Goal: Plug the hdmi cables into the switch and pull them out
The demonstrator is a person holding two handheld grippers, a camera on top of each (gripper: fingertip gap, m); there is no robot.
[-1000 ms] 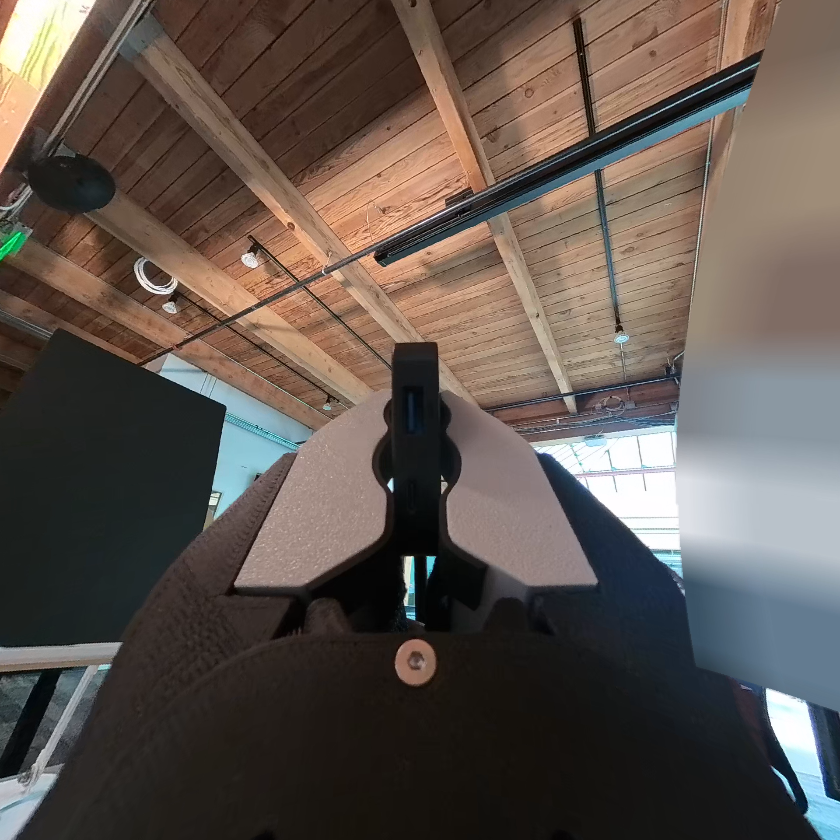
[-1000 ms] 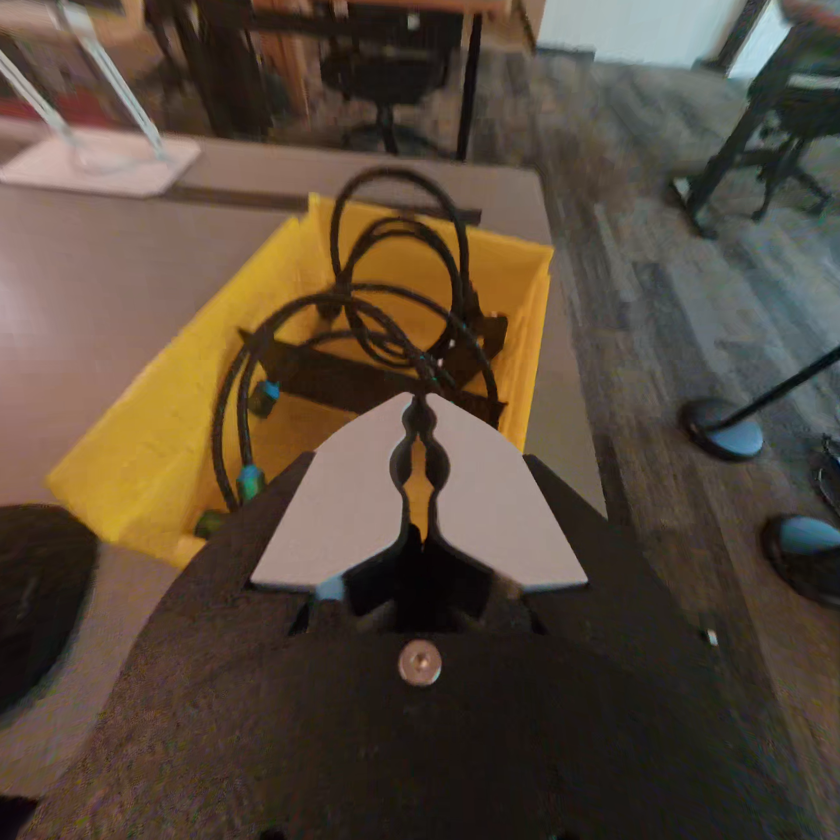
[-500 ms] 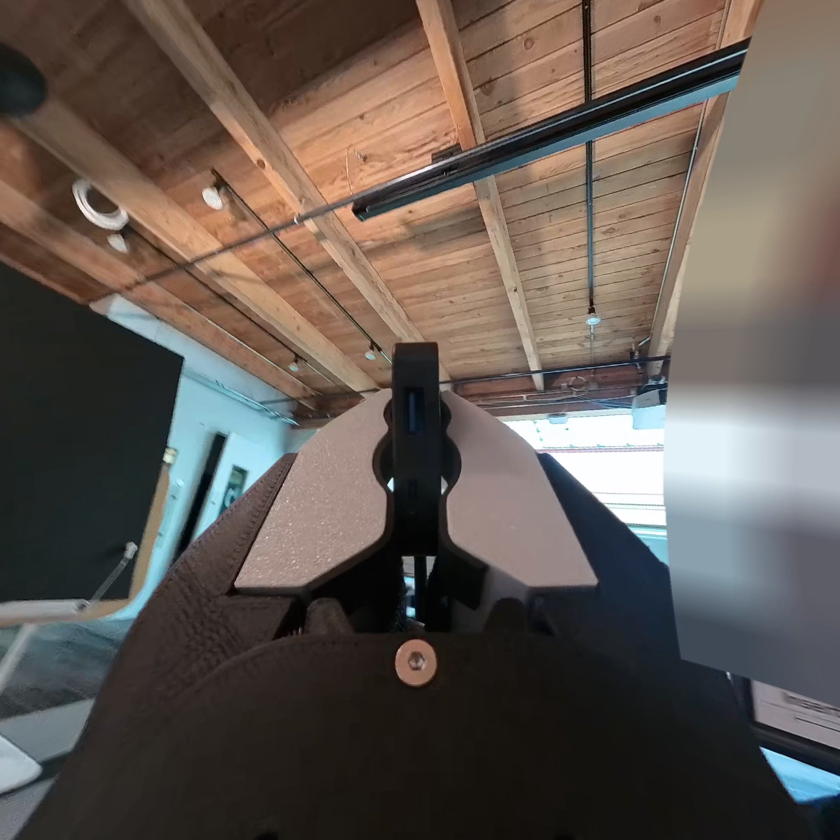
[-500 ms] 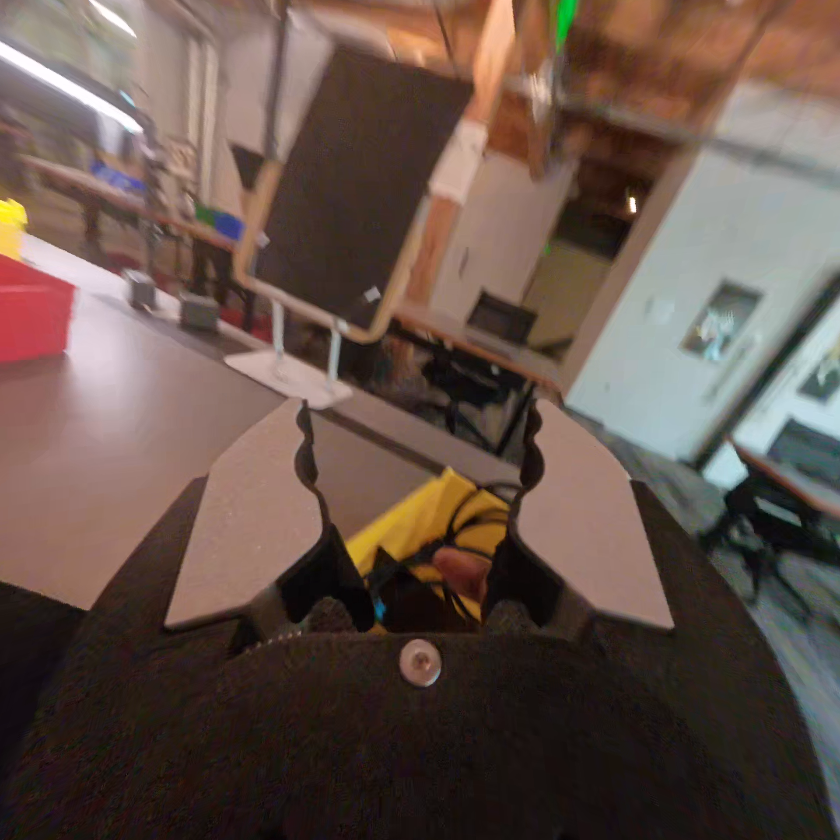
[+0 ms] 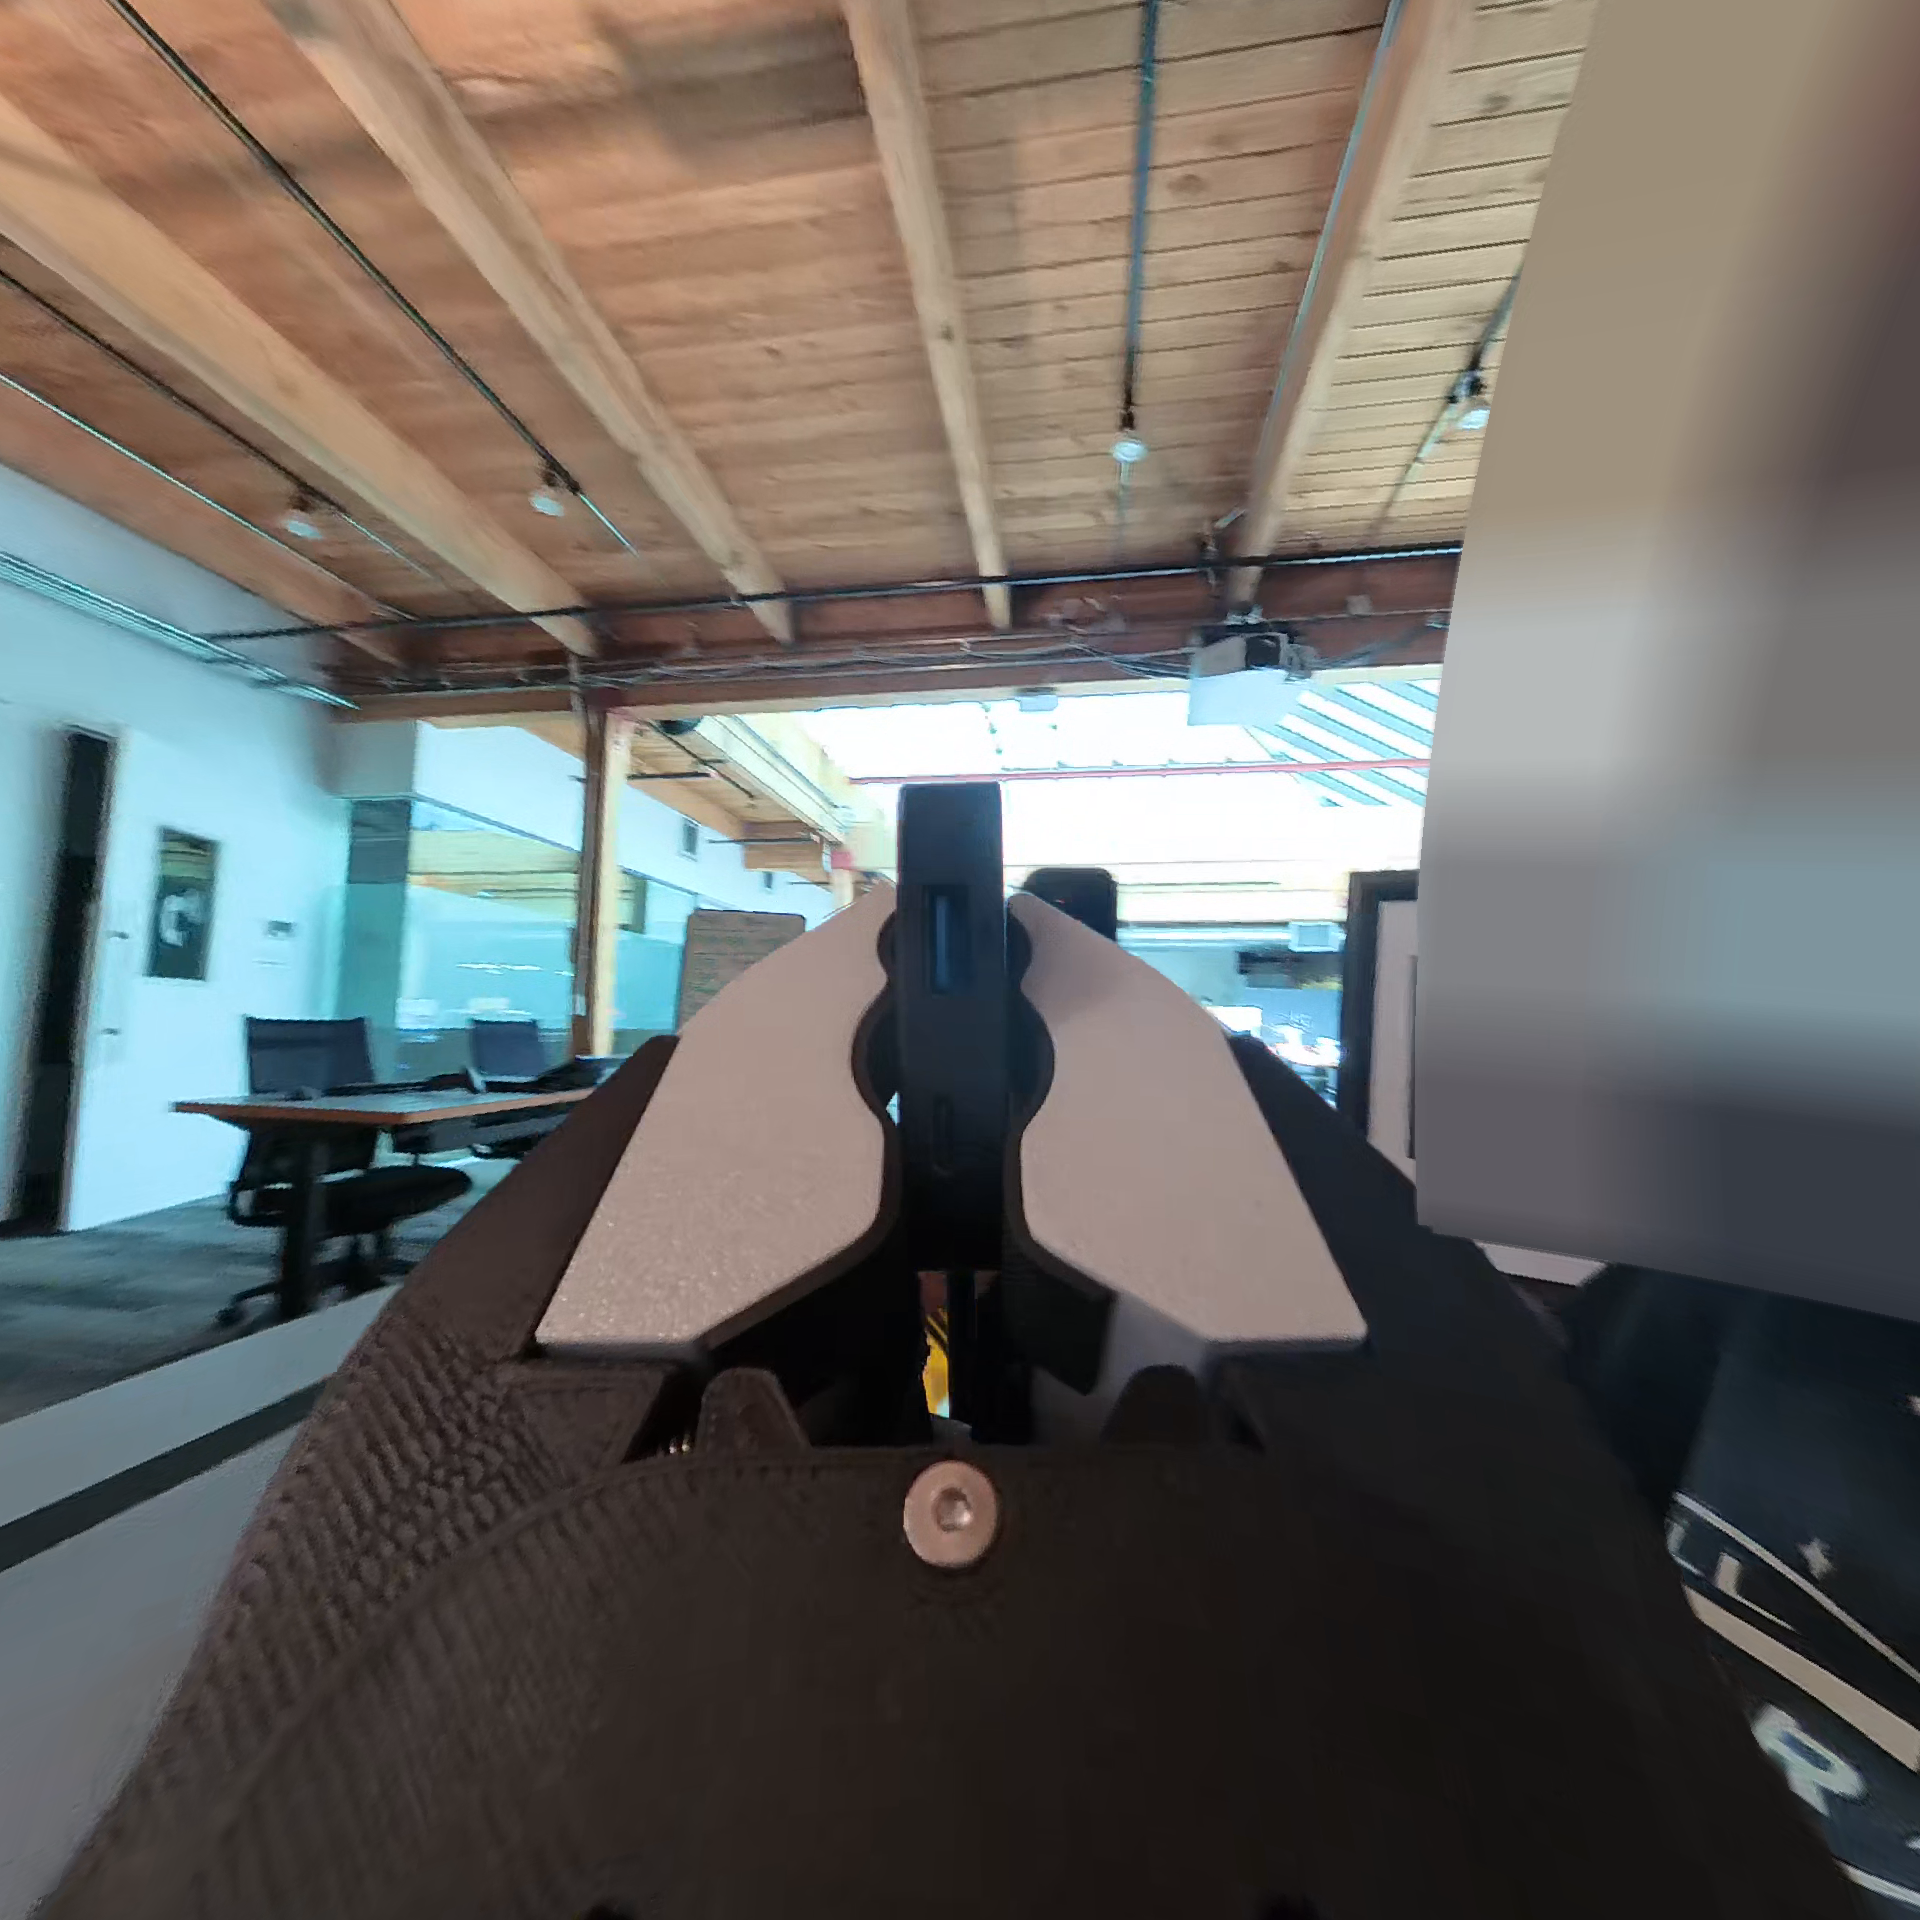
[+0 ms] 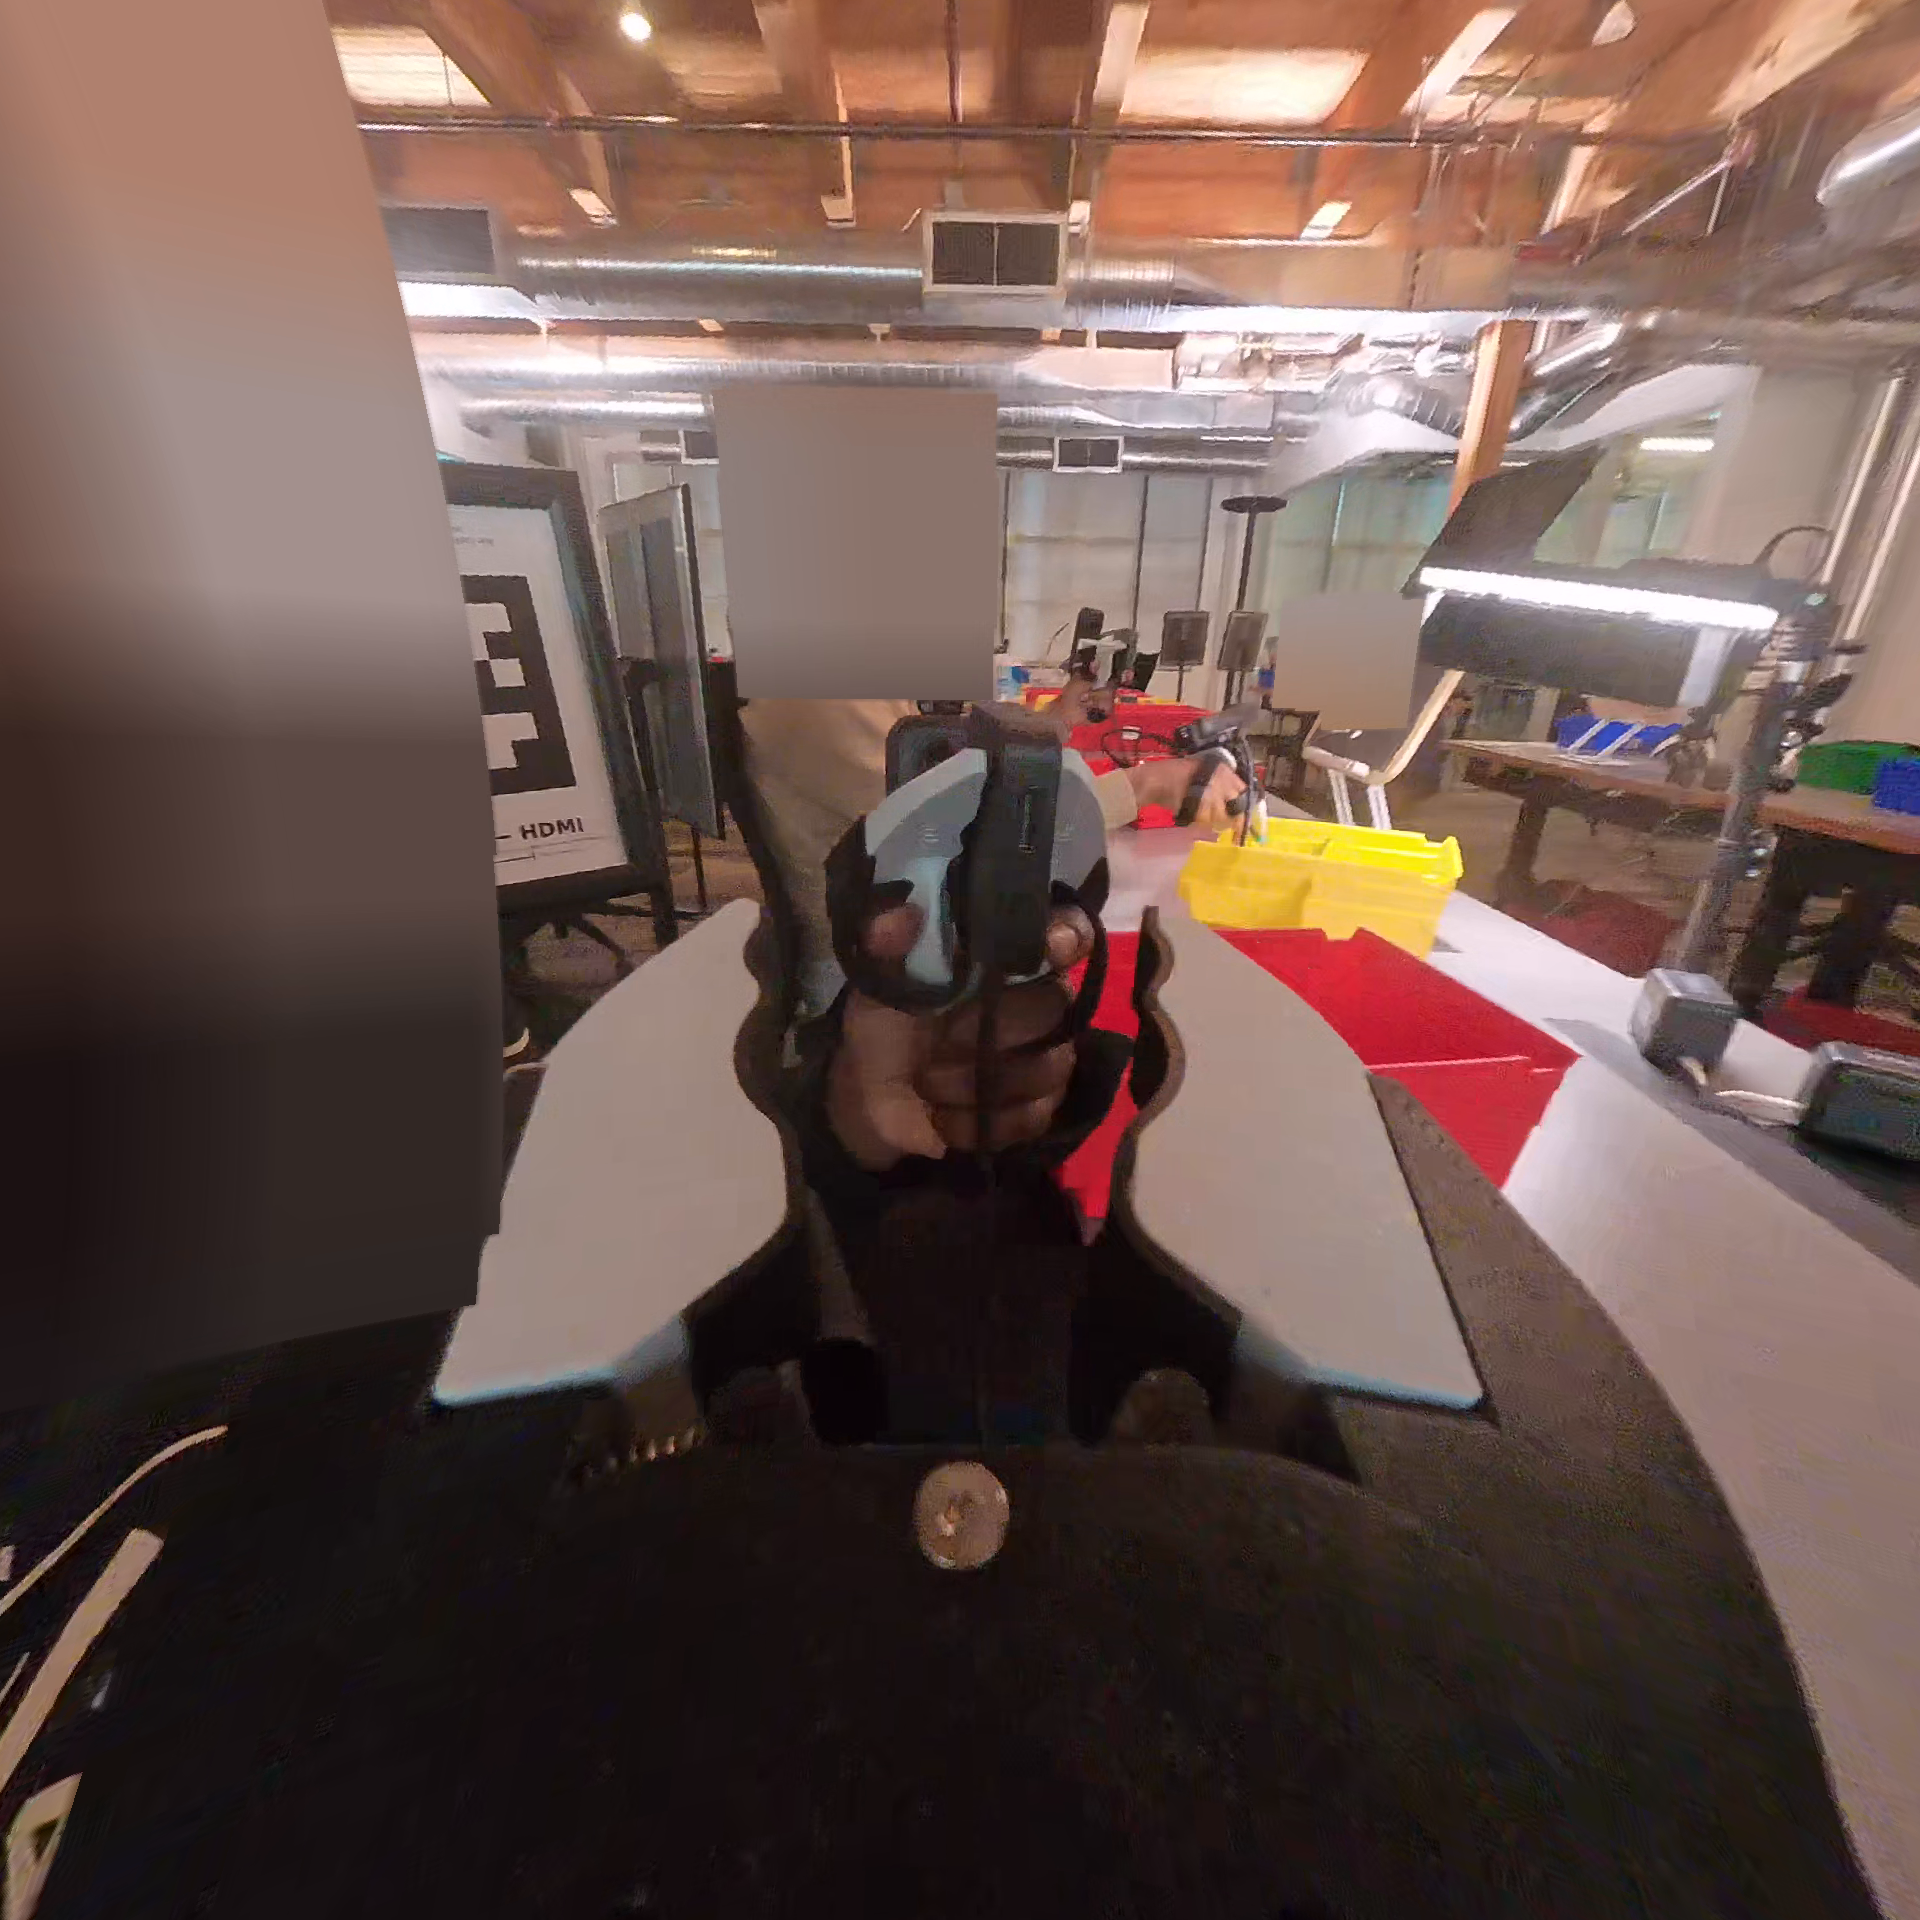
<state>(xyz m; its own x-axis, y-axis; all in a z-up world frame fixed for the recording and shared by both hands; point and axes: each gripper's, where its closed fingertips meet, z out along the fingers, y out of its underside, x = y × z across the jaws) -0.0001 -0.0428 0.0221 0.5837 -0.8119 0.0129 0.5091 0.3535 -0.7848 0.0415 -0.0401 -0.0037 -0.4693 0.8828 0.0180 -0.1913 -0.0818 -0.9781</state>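
In the left wrist view, my left gripper (image 5: 951,925) has its grey fingers (image 5: 727,1143) clamped tight on the switch (image 5: 950,997), a slim black block standing upright between them and poking out past the tips. A blue port shows on the edge facing the camera, with a smaller slot below it. A thin black lead (image 5: 961,1340) drops from the bottom of the switch into the gripper body. The camera looks across an office under a wooden ceiling (image 5: 727,260); a far desk (image 5: 384,1107) with dark chairs stands well off on the left, and a strip of grey desk (image 5: 125,1558) shows at lower left.

In the right wrist view, my right gripper (image 6: 951,925) has its fingers (image 6: 1268,1143) wide apart and gripping nothing. Through the gap I see the left gripper (image 6: 987,790) pointing back at me, held in a hand (image 6: 945,1081), with the switch (image 6: 1013,842) pinched edge-on between its fingers and the lead hanging down from it. Beyond, on the grey desk (image 6: 1662,1299), a red bin (image 6: 1434,1029) lies near and a yellow bin (image 6: 1320,883) sits farther back. I cannot see any hdmi cables in either view. A framed sign (image 6: 535,686) stands on the left.
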